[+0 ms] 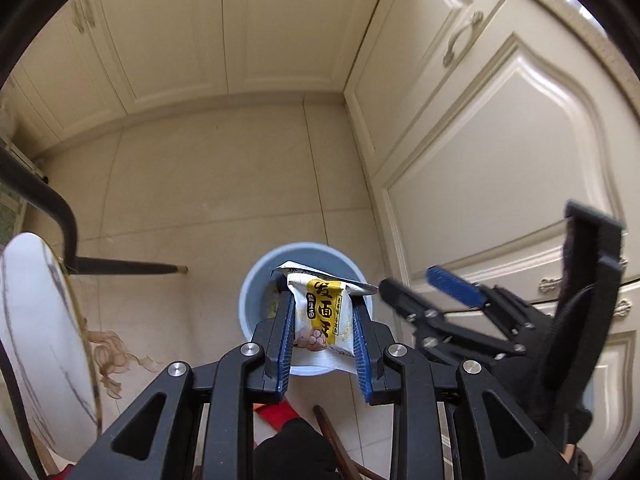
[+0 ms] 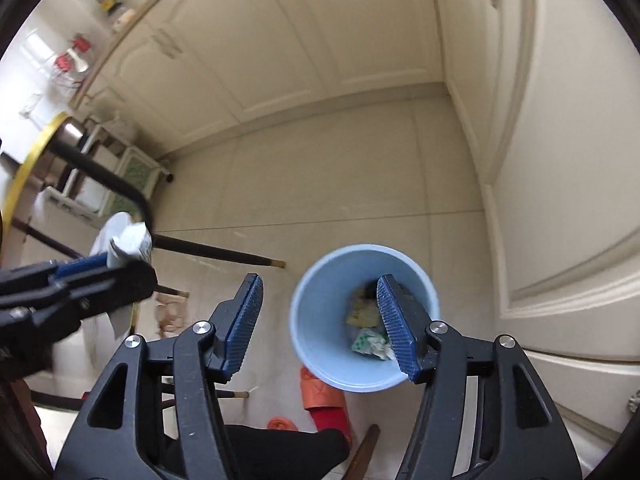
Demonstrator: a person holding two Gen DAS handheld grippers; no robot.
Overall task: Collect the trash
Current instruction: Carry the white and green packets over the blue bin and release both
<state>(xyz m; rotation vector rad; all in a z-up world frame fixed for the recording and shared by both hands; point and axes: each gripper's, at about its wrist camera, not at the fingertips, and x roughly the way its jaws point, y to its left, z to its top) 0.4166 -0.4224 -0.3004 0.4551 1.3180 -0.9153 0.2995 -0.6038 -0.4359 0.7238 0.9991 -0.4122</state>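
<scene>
We look down at a tiled kitchen floor (image 1: 208, 184) hemmed by cream cabinets (image 1: 500, 128). Our left tool (image 1: 322, 320) is clamped narrow on a white and yellow snack wrapper (image 1: 320, 312), its blue pads pressing the packet's two sides, and the packet hangs just above the mouth of the pale blue bin (image 1: 256, 280) standing on the floor. Our right tool (image 2: 320, 320) is parted wide with nothing between its pads; in its own view one finger (image 2: 396, 328) crosses the bin's (image 2: 316, 320) opening while the other stands outside the rim. Crumpled trash (image 2: 368, 336) in yellow, green and white lies at the bottom of the bin. In the right view the left tool (image 2: 108, 268) shows at the left edge, blurred, with the wrapper (image 2: 132, 244) in it. A round marble-topped surface (image 1: 40, 320) with a gold edge and black legs stands to the left of the bin, and an orange slipper (image 2: 320, 396) lies on the floor just beside it.
</scene>
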